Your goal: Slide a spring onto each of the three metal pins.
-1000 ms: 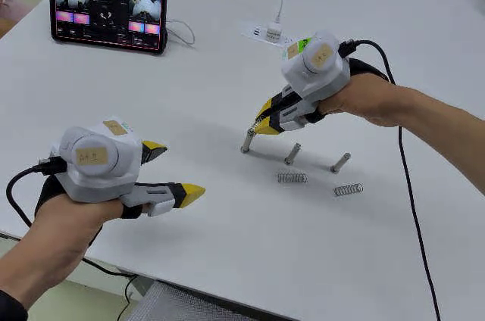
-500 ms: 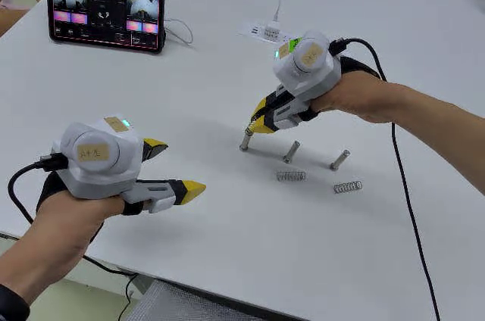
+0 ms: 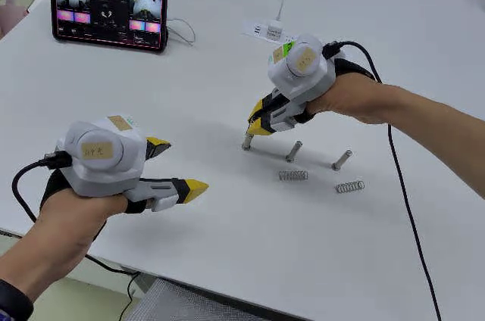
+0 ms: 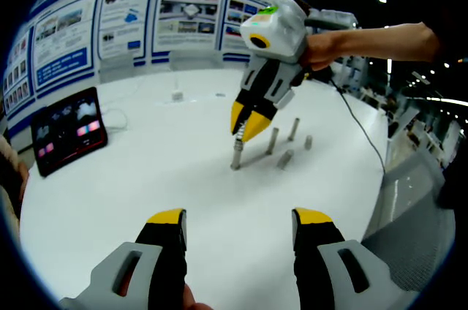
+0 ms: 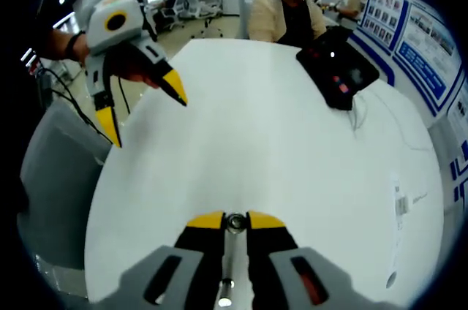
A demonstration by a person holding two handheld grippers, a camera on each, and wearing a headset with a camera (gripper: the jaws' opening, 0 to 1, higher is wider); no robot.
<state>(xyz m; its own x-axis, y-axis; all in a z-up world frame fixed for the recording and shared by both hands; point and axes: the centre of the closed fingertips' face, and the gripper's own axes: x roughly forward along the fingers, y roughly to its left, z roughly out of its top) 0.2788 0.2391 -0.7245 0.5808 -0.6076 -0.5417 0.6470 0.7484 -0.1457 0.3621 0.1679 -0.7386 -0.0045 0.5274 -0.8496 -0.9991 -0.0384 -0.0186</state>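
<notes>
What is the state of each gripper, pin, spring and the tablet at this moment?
Left pin: upright, gripped at top.
Middle pin: upright, bare.
Right pin: upright, bare.
Left spring: lying loose.
Right spring: lying loose.
Left gripper: open, empty.
Right gripper: shut on Left pin.
Tablet: screen lit.

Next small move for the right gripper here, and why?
Probably open the right gripper and lift it clear of the leftmost pin. Its jaws are shut at that pin's top; whether a spring sits there is unclear. The middle pin and right pin stand bare, with the left spring and right spring lying loose beside them.
</notes>
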